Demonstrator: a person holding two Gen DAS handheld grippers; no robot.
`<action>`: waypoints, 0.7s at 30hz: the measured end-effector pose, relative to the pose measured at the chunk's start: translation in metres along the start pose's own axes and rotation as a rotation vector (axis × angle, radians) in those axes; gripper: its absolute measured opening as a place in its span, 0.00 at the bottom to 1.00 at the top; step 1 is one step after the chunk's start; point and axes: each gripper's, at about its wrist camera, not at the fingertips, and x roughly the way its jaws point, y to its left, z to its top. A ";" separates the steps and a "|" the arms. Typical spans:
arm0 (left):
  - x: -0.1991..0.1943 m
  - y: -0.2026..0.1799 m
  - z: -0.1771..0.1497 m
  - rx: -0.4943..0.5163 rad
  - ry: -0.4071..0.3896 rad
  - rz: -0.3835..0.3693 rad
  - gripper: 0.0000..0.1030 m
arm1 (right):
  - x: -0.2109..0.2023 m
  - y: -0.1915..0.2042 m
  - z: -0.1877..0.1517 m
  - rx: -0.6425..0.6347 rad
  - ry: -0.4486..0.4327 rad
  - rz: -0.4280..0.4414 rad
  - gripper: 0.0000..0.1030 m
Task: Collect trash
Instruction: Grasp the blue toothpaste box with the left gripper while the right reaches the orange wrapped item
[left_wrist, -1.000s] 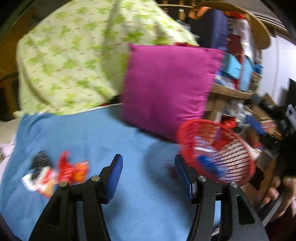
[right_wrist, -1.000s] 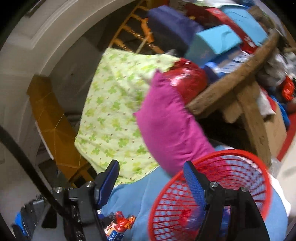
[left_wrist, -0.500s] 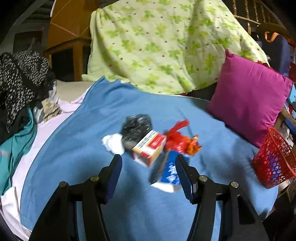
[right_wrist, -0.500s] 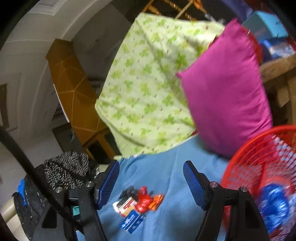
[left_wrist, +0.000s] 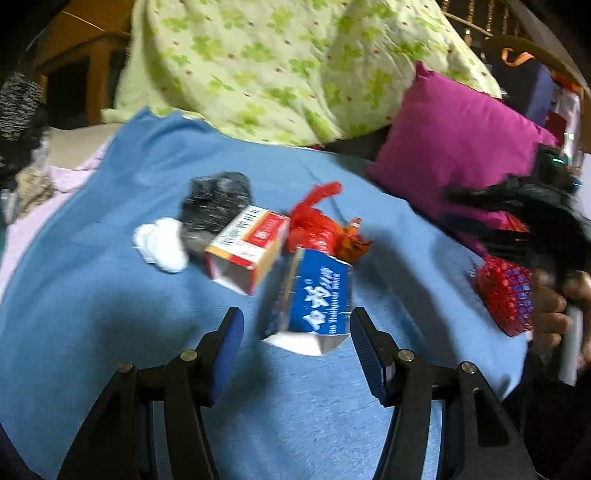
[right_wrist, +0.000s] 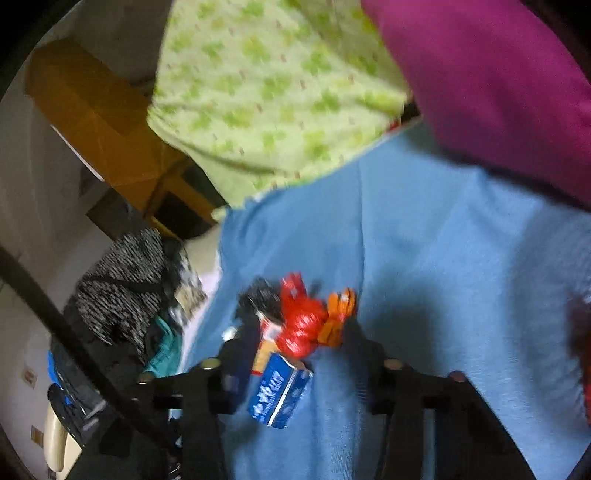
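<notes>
A pile of trash lies on the blue blanket: a blue carton, a red-and-white box, a red wrapper, an orange wrapper, a black crumpled bag and a white tissue. My left gripper is open, just short of the blue carton, fingers either side of it. My right gripper is open and blurred, above the same pile; the blue carton and red wrapper show between its fingers. The red basket sits at the right.
A magenta pillow and a green patterned quilt lie at the back of the bed. Dark clothes are heaped off the left side. A hand holding the right gripper shows at the right edge.
Both grippers swung left from the red basket to the trash pile. The left gripper has closed in on the blue carton. The right gripper has tilted down over the pile.
</notes>
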 end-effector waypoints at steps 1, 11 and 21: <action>0.004 0.001 0.001 -0.005 0.008 -0.024 0.59 | 0.011 -0.001 0.000 0.007 0.030 -0.007 0.38; 0.040 0.007 0.013 -0.047 0.074 -0.153 0.59 | 0.096 -0.022 0.002 0.124 0.206 -0.033 0.38; 0.052 -0.003 0.009 -0.021 0.092 -0.121 0.65 | 0.124 -0.042 0.006 0.221 0.239 -0.090 0.40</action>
